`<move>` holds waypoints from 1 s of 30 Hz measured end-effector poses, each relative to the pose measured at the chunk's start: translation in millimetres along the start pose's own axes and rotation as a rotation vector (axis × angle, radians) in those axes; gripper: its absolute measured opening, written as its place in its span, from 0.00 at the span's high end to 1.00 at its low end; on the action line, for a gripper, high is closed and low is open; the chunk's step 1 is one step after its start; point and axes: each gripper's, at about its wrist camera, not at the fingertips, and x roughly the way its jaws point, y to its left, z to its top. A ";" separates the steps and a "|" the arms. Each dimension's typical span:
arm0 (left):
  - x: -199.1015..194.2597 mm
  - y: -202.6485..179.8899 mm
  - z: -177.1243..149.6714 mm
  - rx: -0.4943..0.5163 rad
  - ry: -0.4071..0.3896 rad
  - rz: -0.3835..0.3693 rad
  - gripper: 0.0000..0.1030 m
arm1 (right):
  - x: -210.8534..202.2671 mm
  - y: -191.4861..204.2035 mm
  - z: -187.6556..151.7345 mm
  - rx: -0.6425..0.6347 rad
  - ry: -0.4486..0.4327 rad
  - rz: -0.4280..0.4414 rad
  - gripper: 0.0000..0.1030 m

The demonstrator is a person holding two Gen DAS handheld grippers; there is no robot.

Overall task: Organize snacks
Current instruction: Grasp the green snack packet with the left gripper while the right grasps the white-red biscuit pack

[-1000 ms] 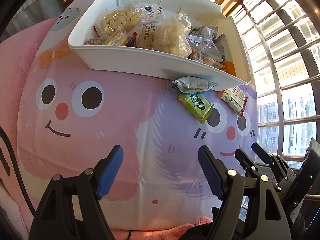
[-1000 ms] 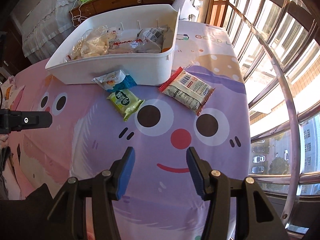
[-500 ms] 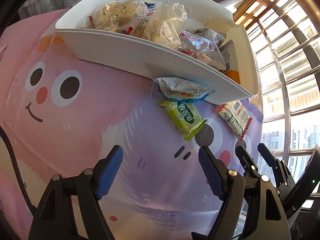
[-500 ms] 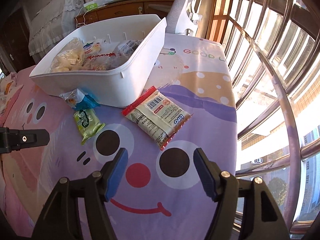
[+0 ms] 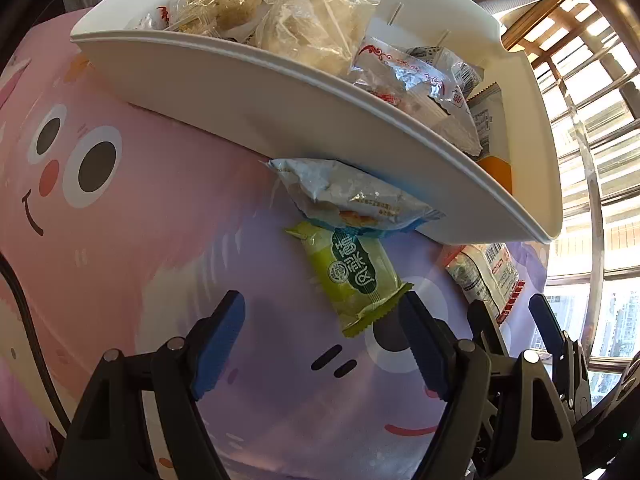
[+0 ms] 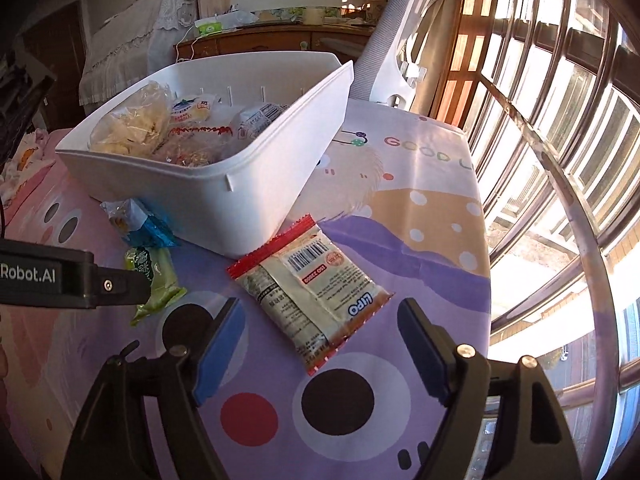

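The white bin (image 6: 224,196) stands on the cartoon-print tablecloth (image 6: 420,240), packed with wrapped snacks whose labels are mostly unreadable through glare. Three packets lie outside the bin. The silver-blue packet (image 5: 348,200) rests against the bin's near wall, its far edge tucked under the rim. The green packet (image 5: 356,276) lies just in front of the bin, its top end under the silver-blue one. The red-edged packet (image 6: 310,292) sits at the bin's corner, touching its base; from the left wrist it is half cut off. The left gripper (image 5: 324,340) is spread wide, holding nothing, the green packet's tail beside its right finger. The right gripper (image 6: 320,350) is likewise wide and empty, straddling the red-edged packet's near end.
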 end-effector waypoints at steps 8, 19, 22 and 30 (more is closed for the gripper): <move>14.3 -9.0 13.1 -0.013 0.005 0.021 0.25 | 19.5 -6.1 7.6 0.024 0.007 0.005 0.19; 23.8 -23.0 21.8 -0.002 -0.009 0.049 0.26 | 33.4 -3.8 8.8 0.031 0.024 0.028 0.18; 20.8 -19.7 19.0 0.001 -0.016 0.059 0.28 | 36.0 -1.9 9.2 0.012 0.026 0.024 0.17; 20.7 -32.5 20.0 0.017 -0.028 0.082 0.53 | 36.5 0.9 9.2 -0.019 0.021 0.029 0.18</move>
